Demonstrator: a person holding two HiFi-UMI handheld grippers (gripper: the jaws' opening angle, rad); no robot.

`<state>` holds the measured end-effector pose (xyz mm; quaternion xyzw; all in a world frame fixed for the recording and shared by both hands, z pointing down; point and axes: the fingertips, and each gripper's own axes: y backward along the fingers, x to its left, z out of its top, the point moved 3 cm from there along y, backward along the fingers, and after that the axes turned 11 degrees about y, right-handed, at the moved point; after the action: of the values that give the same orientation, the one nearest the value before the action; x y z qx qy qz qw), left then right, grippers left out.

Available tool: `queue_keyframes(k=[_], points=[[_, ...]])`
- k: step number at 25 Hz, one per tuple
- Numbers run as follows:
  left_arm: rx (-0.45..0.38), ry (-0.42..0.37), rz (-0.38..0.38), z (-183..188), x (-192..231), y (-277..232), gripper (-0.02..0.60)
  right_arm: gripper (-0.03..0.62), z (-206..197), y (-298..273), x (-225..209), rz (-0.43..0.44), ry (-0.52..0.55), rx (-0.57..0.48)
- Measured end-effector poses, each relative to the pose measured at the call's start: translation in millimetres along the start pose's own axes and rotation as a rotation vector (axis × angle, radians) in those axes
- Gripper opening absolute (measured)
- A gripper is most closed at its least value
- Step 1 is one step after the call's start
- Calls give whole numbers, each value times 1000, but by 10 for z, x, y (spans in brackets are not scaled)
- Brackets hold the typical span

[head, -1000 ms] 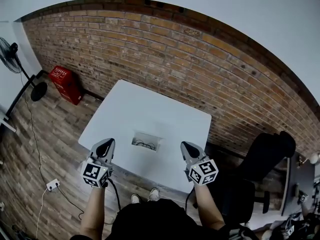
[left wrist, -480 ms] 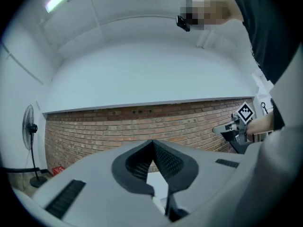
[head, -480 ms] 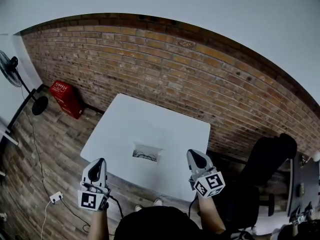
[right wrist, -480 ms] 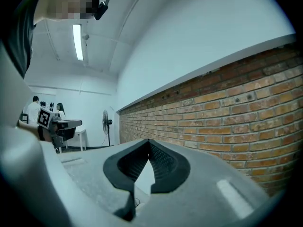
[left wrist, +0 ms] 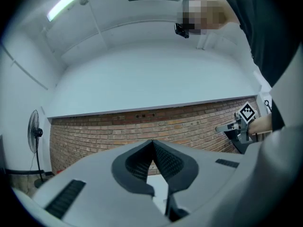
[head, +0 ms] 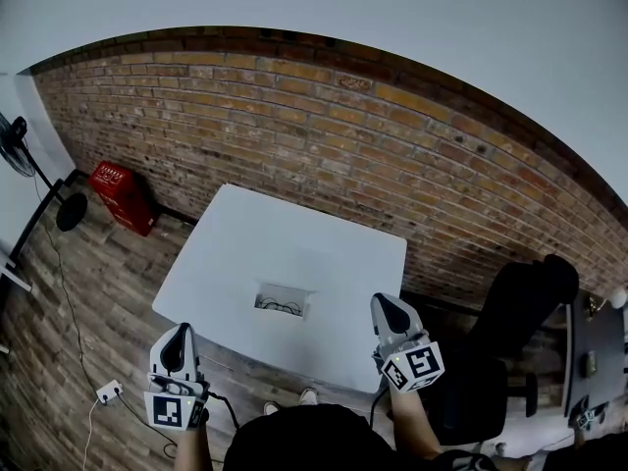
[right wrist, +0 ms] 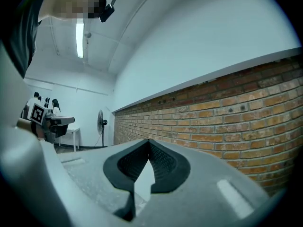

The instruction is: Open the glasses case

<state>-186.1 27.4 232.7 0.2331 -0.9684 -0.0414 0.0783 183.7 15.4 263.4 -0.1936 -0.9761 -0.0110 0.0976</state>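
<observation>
White table (head: 294, 234), cables (head: 281, 308) in its recess (head: 287, 290); left gripper (head: 180, 333), right gripper (head: 387, 303) closed, empty.

table (head: 294, 248): smooth matt white top | wall (head: 392, 155), 12 o'clock: rough red-brown brick, pale mortar | floor (head: 88, 292), 9 o'clock: worn wood planks | crate (head: 123, 196), 10 o'clock: red plastic | left gripper (head: 181, 332), right gripper (head: 385, 304): matt grey plastic shells; dark ribbed pads (left wrist: 168, 162)

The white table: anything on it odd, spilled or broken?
Nothing spilled or broken. Oddly, the white table shows only its cable hatch; no glasses case is in view. The left gripper and right gripper are shut, empty.
</observation>
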Motion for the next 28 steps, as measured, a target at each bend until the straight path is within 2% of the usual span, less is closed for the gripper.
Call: queue_keyframes(k=[7,12,16,22,28], points=[[-16,15,13,24,19,72,6,5,41,53,38,-14,26,-3],[-61,2,-17,48,-14,63,6,6,45,81,67,-8,34,-5],[-26,14,3,39,-11,45,6,5,29,92,91,-7,39,0],[-36,17,-10,29,-36,23,6,5,26,86,107,3,43,2],[-6,26,12,-39,-14,50,6,5,15,39,144,25,48,3]])
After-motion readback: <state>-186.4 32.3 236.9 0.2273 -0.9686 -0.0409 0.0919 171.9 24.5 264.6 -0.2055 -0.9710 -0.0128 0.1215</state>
